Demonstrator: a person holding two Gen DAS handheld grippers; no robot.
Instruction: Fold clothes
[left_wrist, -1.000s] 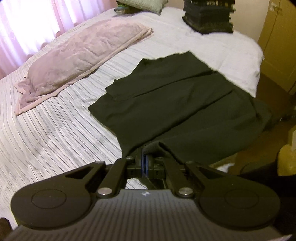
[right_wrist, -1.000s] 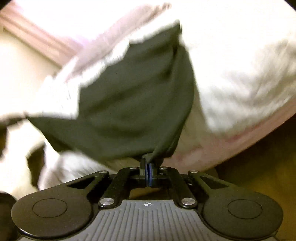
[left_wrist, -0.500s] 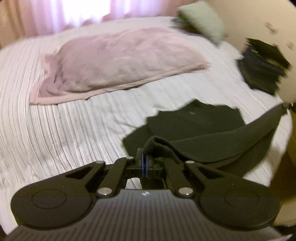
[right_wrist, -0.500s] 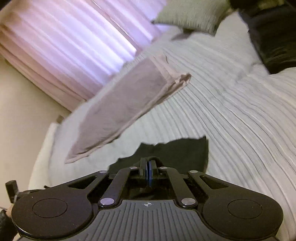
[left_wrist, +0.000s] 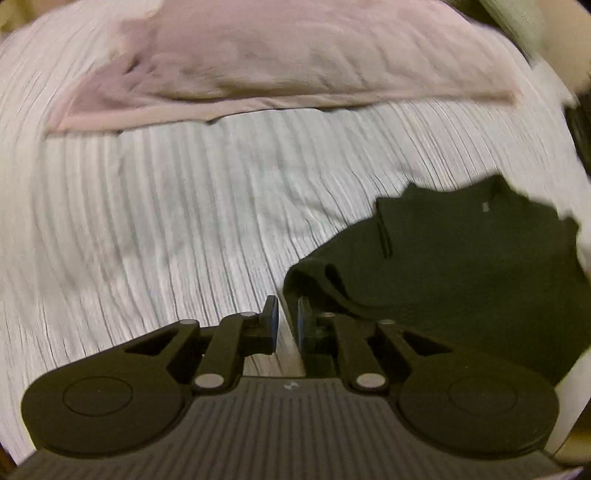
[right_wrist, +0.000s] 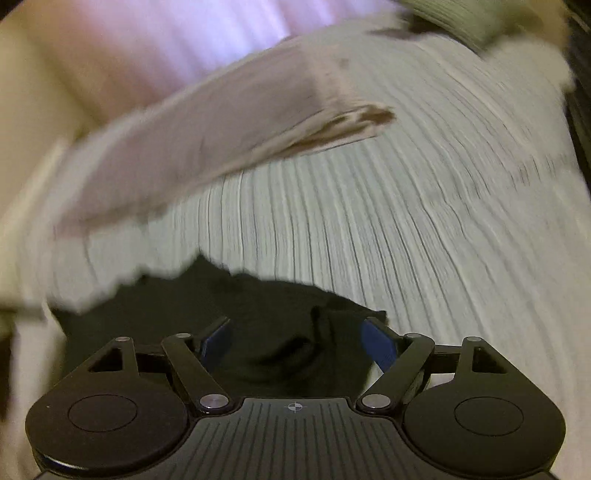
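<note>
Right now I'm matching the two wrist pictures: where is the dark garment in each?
Left wrist: dark garment lies lower right, beside the fingers.
Right wrist: dark garment lies bottom centre, between the open fingers.
Shared landmark: the pink pillow across the top.

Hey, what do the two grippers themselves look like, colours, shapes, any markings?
Both match: the left gripper and the right gripper are matte black, each with a ribbed grey body, two round discs, angled link arms with silver pivot pins, blue finger pads and a small crosshair mark. No cables or sleeves show.
</note>
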